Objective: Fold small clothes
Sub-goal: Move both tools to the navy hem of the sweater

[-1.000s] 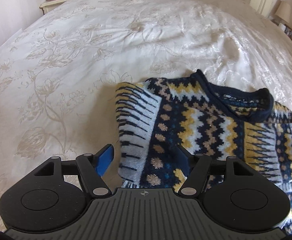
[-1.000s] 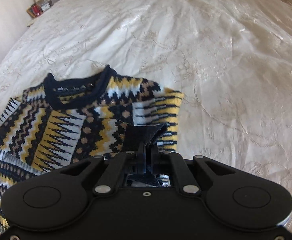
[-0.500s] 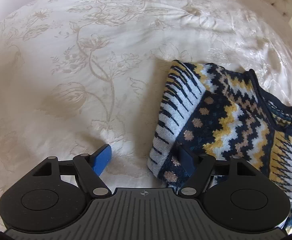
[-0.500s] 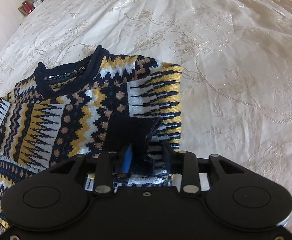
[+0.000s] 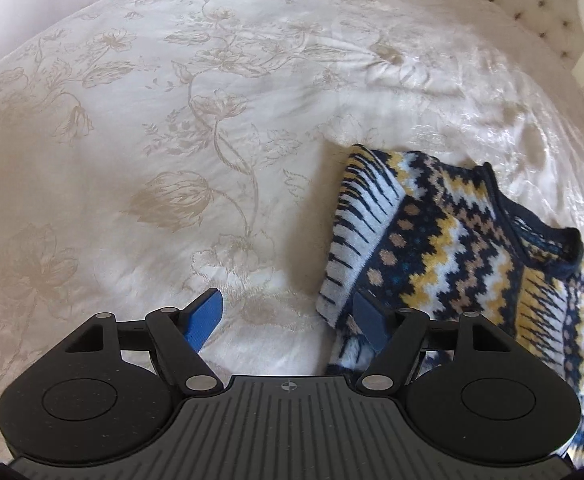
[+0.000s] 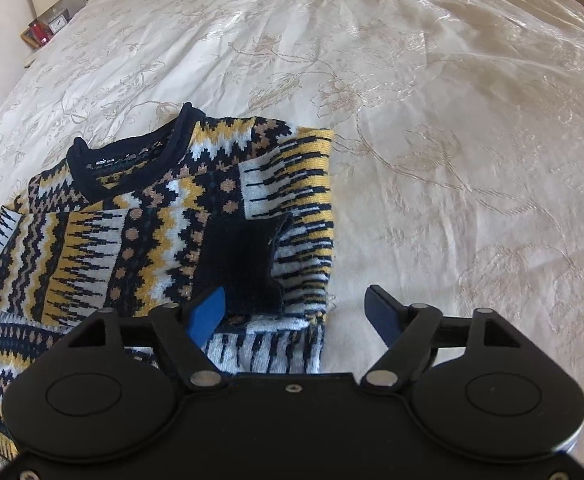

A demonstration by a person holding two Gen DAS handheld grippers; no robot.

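The soft, floppy knit sweater lies just ahead of the empty right tongs, whose jaws are opening, and beside the released left tongs, best pinched at its folded edge

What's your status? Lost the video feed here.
Right gripper jaws opening, dark cuff released onto sweater. Left gripper open, holding nothing. Sleeves folded in. Bedspread around it unobstructed.

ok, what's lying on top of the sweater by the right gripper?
A folded-in sleeve lies across the sweater front, ending in a dark navy cuff. The sweater's pattern beneath them is covered. The right gripper, jaws opening, pinches nothing.
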